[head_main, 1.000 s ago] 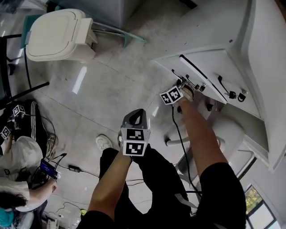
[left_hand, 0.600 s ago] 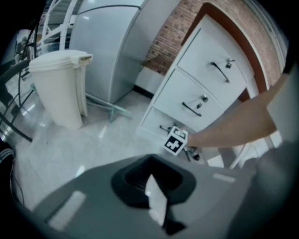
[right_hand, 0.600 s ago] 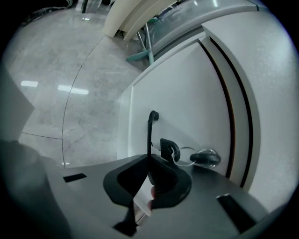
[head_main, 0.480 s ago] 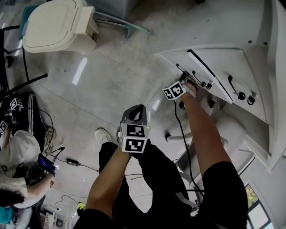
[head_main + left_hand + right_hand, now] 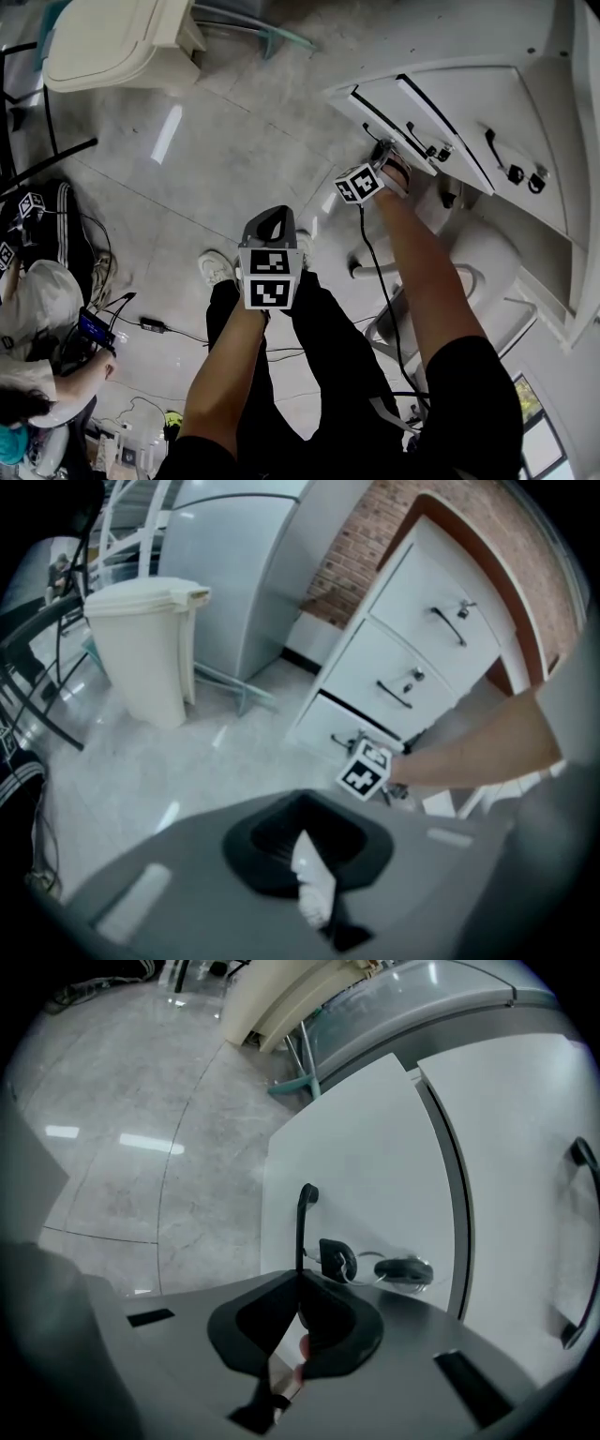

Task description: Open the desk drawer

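A white desk unit with three stacked drawers stands at the upper right. Its bottom drawer point(image 5: 370, 105) point(image 5: 356, 1157) juts out past the middle drawer point(image 5: 441, 108). My right gripper point(image 5: 385, 161) point(image 5: 298, 1335) is shut on that drawer's thin black handle point(image 5: 302, 1227), which runs down into its jaws. A key point(image 5: 336, 1258) with a fob hangs in the lock beside the handle. My left gripper point(image 5: 273, 219) point(image 5: 314, 892) hangs over the person's legs, away from the desk, with its pads together and nothing in them.
A cream lidded bin point(image 5: 117, 42) point(image 5: 145, 649) stands on the pale tiled floor at the upper left. A white chair base point(image 5: 469, 272) sits under the right arm. Another person point(image 5: 37, 328) crouches at the left edge among cables. A grey cabinet point(image 5: 234, 564) stands behind the bin.
The bottom drawer has slid out from the unit with my right gripper on its handle. The left gripper has drifted slightly down and to the left.
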Motion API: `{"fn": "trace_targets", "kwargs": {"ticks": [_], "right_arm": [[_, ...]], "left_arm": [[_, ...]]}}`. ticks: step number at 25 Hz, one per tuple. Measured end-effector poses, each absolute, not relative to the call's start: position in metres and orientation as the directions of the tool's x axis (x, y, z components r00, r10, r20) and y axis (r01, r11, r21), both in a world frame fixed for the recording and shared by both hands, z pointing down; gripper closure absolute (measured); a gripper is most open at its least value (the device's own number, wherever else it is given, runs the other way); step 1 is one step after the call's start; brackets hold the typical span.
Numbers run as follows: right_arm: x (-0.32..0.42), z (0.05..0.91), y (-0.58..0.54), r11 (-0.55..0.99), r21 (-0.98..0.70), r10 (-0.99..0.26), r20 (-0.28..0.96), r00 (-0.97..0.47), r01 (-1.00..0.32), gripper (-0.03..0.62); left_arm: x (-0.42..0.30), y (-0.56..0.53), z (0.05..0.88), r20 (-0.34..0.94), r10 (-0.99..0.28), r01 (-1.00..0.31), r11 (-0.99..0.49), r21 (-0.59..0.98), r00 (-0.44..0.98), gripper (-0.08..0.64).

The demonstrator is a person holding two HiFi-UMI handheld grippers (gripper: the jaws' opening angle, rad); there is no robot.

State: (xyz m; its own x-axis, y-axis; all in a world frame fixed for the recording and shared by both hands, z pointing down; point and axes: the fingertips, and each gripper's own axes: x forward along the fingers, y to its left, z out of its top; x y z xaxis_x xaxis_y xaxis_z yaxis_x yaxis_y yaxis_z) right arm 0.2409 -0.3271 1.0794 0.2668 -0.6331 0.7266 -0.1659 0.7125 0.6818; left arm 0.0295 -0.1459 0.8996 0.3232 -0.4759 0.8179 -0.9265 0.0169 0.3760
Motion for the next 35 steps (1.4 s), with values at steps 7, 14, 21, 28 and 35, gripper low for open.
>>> {"fn": "trace_targets", "kwargs": {"ticks": [7,14,21,28,35], "right_arm": [[0.231,1.078,-0.294,0.734,0.654,-0.611,0.753,0.242,-0.182,0.583],[0.222,1.076,-0.263,0.739,0.653,-0.614,0.754,0.231,-0.166,0.583],[0.222,1.075,-0.246,0.740,0.592,-0.542,0.806,0.238,-0.318,0.571],[0.207,1.029,-0.224,0.655,0.466,-0.456,0.872,0.181,-0.594,0.590],[0.187,0.945,-0.182,0.526,0.242,-0.385,0.923,0.025,-0.815,0.594]], "left_arm": [[0.044,-0.131,0.891,0.810,-0.471,-0.922,-0.018,0.387,0.349,0.561],[0.050,-0.114,0.889,0.801,-0.465,-0.914,-0.042,0.404,0.376,0.561],[0.051,-0.094,0.883,0.800,-0.442,-0.908,-0.102,0.406,0.407,0.561],[0.044,-0.090,0.848,0.795,-0.439,-0.906,-0.135,0.402,0.418,0.561],[0.038,-0.109,0.775,0.774,-0.481,-0.910,-0.173,0.377,0.412,0.561]]}}
